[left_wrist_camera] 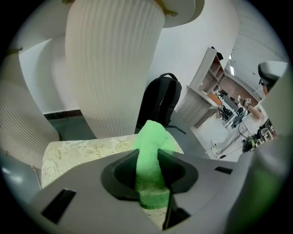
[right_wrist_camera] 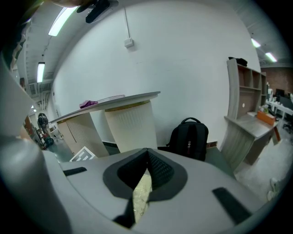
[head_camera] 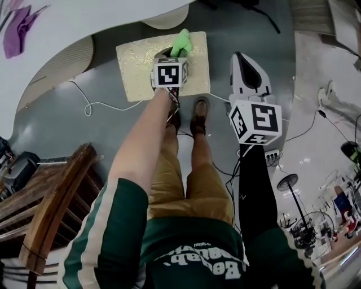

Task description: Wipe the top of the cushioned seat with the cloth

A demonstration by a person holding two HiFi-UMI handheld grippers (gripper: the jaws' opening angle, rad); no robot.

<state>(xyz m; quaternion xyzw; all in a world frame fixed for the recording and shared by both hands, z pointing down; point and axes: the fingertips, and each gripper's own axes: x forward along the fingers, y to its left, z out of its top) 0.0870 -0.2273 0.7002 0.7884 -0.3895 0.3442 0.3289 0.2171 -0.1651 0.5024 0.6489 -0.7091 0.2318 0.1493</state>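
- The left hand-held gripper (left_wrist_camera: 149,161) is clamped on a green cloth (left_wrist_camera: 152,139). The cloth fills the gap between the jaws and sticks out ahead of them in a folded wad.
- In the head view this left hand-held gripper (head_camera: 176,52) is held over the cushioned seat (head_camera: 135,68), a cream square pad with a leaf pattern. The seat sits low on the grey floor (head_camera: 67,130), in front of the person's shoes (head_camera: 198,115).
- There the cloth (head_camera: 181,42) lies over the far part of the seat, near its far edge and right of the middle. Whether it presses on the fabric cannot be made out.
- From the left gripper view, the seat (left_wrist_camera: 78,153) spreads to the left of the cloth and beneath it.
- The right hand-held gripper (right_wrist_camera: 146,155) has its jaws brought together at the tips, with nothing between them. Only a thin slit stays below the tips, and a sliver of the cream seat (right_wrist_camera: 142,194) shows through it.
- In the head view the right hand-held gripper (head_camera: 241,57) hangs just beside the seat's right edge, over bare floor.
- A black backpack (right_wrist_camera: 190,137) stands on the floor by the white wall, beside a ribbed white pedestal (left_wrist_camera: 110,68).
- A purple rag (head_camera: 20,28) lies on the white surface (head_camera: 84,17) beyond the seat.
- A wooden chair (head_camera: 51,203) stands at the person's left.
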